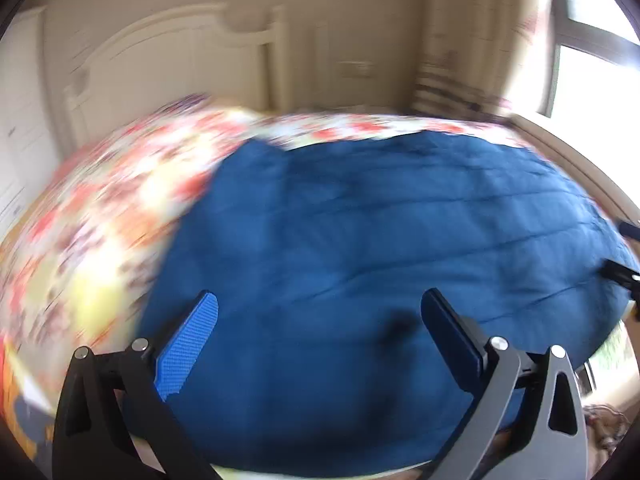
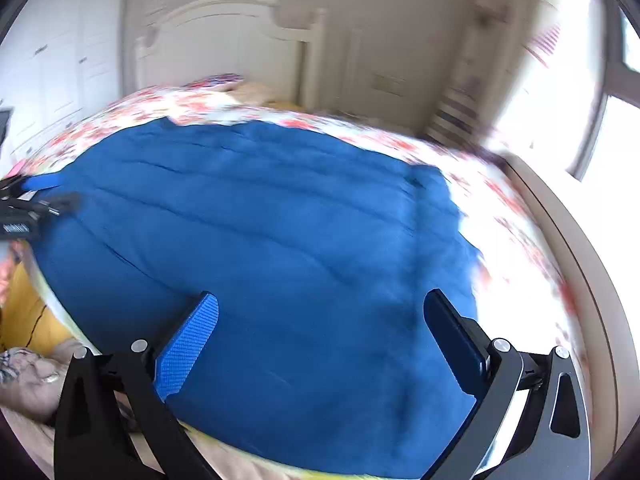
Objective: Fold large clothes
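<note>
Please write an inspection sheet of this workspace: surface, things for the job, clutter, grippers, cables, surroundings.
Surface: bed with a floral cover; picture blurred.
Job's things: blue garment spread flat on the bed, faint creases, no fold seen.
Clutter: yellow cloth at the bed's near left edge.
Grippers: left gripper open over the garment, holding nothing; right gripper open over the garment, holding nothing.
Cables: nothing seen.
Surroundings: white headboard, wardrobe on the left, bright window on the right.
</note>
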### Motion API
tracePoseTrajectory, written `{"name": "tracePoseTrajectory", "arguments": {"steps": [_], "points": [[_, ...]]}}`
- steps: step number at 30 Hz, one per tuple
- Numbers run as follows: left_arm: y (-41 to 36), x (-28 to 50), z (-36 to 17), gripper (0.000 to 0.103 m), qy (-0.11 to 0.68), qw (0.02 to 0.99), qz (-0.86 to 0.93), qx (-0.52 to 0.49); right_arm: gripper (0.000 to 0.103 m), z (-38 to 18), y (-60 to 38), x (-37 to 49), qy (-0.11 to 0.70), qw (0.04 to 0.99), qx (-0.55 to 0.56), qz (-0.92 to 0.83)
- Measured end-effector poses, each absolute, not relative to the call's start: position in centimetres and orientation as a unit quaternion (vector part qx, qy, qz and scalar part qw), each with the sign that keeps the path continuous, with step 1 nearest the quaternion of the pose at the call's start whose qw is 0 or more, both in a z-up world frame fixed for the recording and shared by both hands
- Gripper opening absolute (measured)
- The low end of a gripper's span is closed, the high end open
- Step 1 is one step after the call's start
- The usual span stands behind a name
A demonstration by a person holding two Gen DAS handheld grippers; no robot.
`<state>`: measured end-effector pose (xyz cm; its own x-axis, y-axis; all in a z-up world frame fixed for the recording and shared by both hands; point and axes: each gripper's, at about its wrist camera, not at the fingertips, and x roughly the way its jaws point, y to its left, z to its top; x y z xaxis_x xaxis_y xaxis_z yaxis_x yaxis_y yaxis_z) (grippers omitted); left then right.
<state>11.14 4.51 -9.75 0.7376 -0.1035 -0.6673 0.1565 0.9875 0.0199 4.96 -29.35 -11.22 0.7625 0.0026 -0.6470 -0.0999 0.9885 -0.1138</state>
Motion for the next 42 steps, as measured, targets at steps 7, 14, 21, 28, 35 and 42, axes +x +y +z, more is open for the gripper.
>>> {"name": "tracePoseTrajectory", "arguments": {"steps": [7,14,21,28,35,42], "points": [[5.0,11.2,-11.5,0.101,0.357,0.931,-0.056,0.061,0.098,-12.4,-33.9,2.2,0.353,0.934,0.023,0.046],[5.0,11.3,-11.6,0.101,0.356,0.931,-0.058,0.056,0.098,-13.8,-41.4,-3.7,0.346,0.904,0.238,0.078],[5.1,11.4,-11.7,0.101,0.356,0.931,-0.057,0.055,0.095,-15.4,-41.0,-5.8,0.329,0.883,0.310,0.125],[5.0,11.4,-11.7,0.101,0.359,0.930,-0.060,0.051,0.096,-14.6,-38.1,-0.8,0.370,0.877,0.279,0.128],[5.1,11.1,-11.8,0.101,0.357,0.931,-0.066,0.048,0.099,-14.0,-34.7,5.2,0.396,0.876,0.261,0.092],[5.0,10.9,-11.8,0.101,0.355,0.931,-0.067,0.048,0.069,-14.9,-36.6,6.4,0.330,0.868,0.363,0.077]]}}
